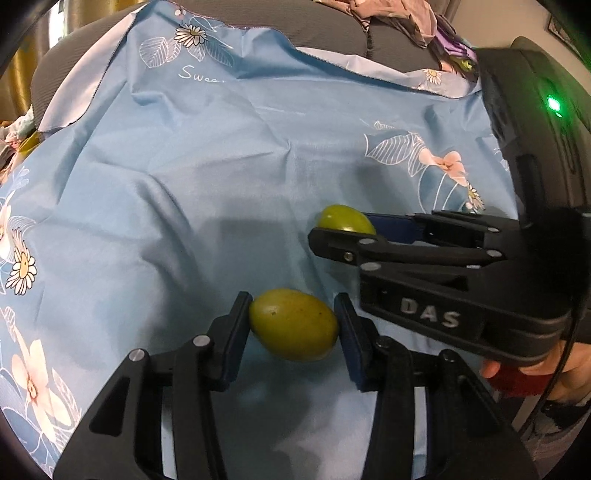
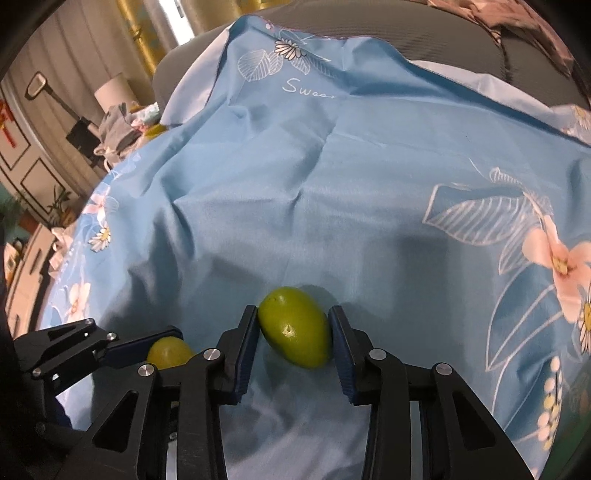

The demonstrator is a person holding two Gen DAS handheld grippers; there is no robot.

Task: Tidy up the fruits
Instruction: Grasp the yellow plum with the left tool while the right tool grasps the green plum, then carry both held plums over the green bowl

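Note:
Two green egg-shaped fruits lie on a light blue flowered cloth point(image 1: 207, 177). My left gripper point(image 1: 293, 314) is shut on one fruit point(image 1: 293, 325), its pads touching both ends. My right gripper point(image 2: 293, 325) is shut on the other fruit point(image 2: 295, 326), which rests on the cloth point(image 2: 332, 184). In the left wrist view the right gripper point(image 1: 332, 230) comes in from the right with its fruit point(image 1: 345, 218) showing behind the finger. In the right wrist view the left gripper point(image 2: 166, 345) and its fruit point(image 2: 168, 352) sit at the lower left, close beside.
The cloth covers a grey cushioned seat point(image 1: 325, 29) with crumpled clothes point(image 1: 402, 18) at the back. In the right wrist view, a heap of clothes point(image 2: 122, 129) and room furniture stand beyond the cloth's left edge. A hand point(image 1: 543, 373) holds the right gripper.

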